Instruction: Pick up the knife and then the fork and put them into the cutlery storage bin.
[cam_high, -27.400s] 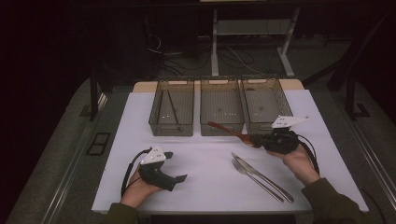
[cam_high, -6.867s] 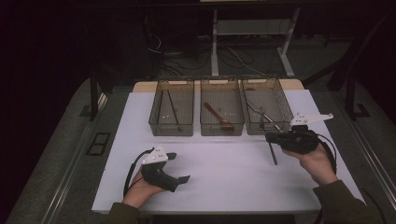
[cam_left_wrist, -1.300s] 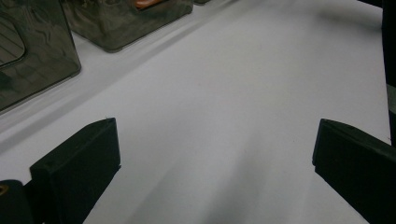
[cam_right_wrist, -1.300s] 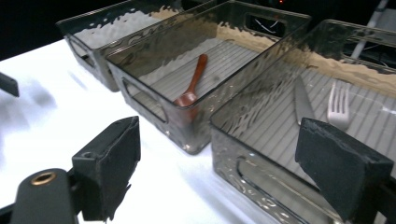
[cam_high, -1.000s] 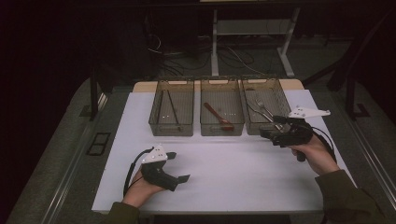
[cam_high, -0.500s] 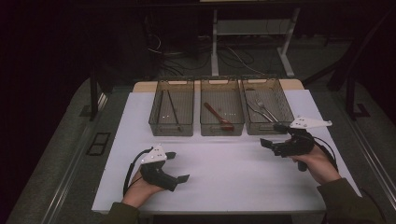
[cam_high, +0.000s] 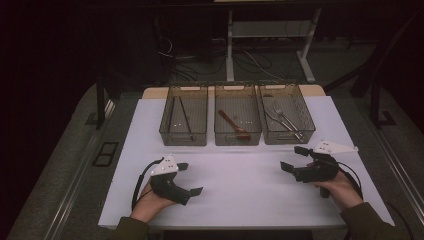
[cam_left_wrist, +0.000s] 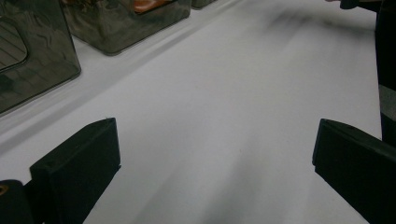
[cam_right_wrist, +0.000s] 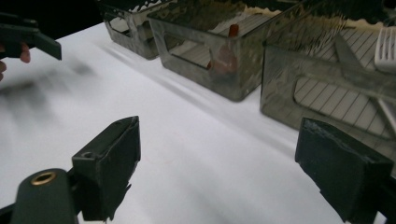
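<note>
Both tongs rest spread and empty on the white table (cam_high: 240, 190). Ahead of the right tongs (cam_high: 295, 161), forks (cam_high: 283, 119) lie in their bin (cam_high: 306, 131); left tongs (cam_high: 189, 178) idle, sorting apparently complete.

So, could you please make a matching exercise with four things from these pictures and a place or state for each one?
Things:
1. wooden spoon
2. metal forks
3. chopsticks
4. right gripper

Places or states:
a. in the left bin
b. open and empty, above the white table cover
c. in the middle bin
d. in the right bin

Right pairs: 1-c, 2-d, 3-a, 4-b
</note>
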